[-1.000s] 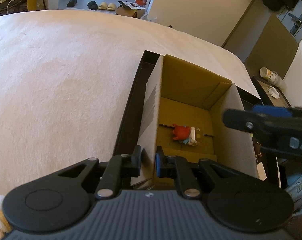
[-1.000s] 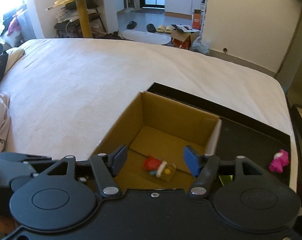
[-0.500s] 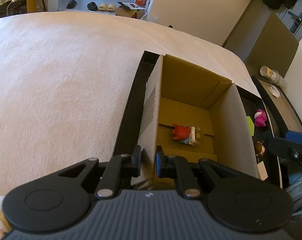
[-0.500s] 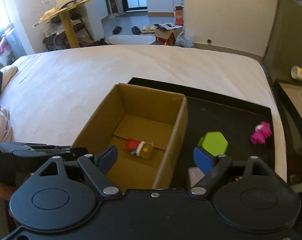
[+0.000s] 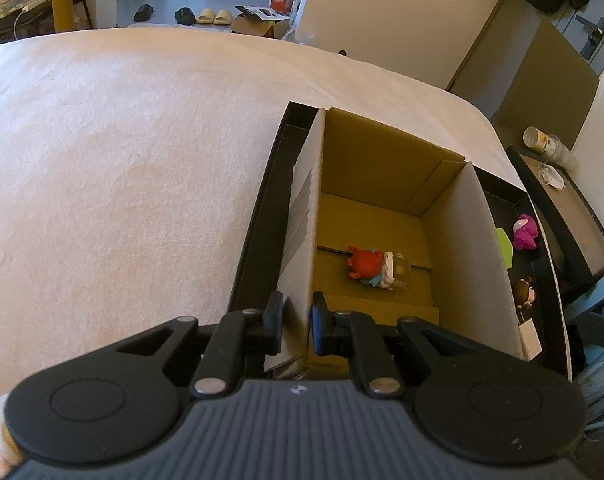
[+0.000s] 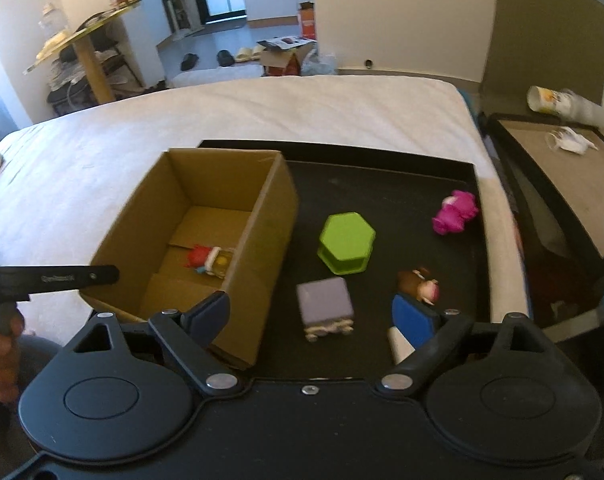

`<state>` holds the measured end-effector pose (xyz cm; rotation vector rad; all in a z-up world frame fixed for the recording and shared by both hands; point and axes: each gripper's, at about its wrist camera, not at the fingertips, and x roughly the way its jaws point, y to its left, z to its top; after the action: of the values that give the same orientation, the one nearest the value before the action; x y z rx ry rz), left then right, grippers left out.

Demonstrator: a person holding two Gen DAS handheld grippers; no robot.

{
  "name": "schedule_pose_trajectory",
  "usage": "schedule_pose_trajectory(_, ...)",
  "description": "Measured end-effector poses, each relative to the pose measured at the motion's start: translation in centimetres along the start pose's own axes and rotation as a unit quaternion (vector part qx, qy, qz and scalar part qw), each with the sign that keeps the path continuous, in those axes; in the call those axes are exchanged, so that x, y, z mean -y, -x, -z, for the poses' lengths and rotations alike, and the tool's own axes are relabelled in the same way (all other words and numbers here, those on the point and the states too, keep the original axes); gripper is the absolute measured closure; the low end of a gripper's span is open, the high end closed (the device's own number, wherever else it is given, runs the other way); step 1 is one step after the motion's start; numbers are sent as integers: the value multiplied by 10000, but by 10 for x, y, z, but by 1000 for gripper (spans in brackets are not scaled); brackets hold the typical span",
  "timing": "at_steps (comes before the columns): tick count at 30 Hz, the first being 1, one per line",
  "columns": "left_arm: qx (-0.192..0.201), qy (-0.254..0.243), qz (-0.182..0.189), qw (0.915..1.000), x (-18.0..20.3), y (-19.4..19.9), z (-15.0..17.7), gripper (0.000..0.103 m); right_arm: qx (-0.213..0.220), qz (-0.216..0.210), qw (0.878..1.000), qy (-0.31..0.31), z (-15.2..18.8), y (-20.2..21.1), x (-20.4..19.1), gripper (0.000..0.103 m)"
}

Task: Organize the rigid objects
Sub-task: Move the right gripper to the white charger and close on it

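Note:
An open cardboard box (image 6: pixel 262 216) stands on a black tray (image 6: pixel 381 176) on the bed; it also shows in the left wrist view (image 5: pixel 381 168). A red and white toy figure (image 5: pixel 371 266) lies inside it. My left gripper (image 5: pixel 296 320) is shut on the box's near left wall. My right gripper (image 6: pixel 315 314) is open and empty above the tray. Below it lie a purple block (image 6: pixel 325 306), a green hexagonal box (image 6: pixel 346 240), a brown figure (image 6: pixel 419 282) and a pink figure (image 6: pixel 455 212).
The tray sits at the right edge of a white bed (image 5: pixel 122 168). A dark side table (image 6: pixel 561 184) with a cup (image 6: pixel 549 100) stands to the right. A white object (image 6: pixel 399 344) lies by my right finger.
My right gripper has moved from above the box to the right, over the tray's loose objects. My left gripper has kept its hold on the box wall.

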<state>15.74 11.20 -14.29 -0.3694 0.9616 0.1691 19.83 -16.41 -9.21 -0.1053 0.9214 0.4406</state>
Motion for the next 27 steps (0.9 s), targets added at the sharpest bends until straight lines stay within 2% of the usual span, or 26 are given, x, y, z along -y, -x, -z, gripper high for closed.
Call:
schedule_pose_trajectory(11,96,-66,-167,9998,3,3,1,91,-24,35,9994,-355,22,-1,34,17)
schedule_pose_trajectory(17,120,-93,-282,9995,7,3,1,92,-43,23,9985,-552,32,-3,54,22)
schedule_pose_trajectory(22,131,-149,-408,9990,11,3,1,92,-85,-235,9953,-936,34,-6,75,29)
schedule_pose_trajectory(27,146,-188,-490,9985,12,3,1,92,-236,-253,9945,-992,32,-17,86,34)
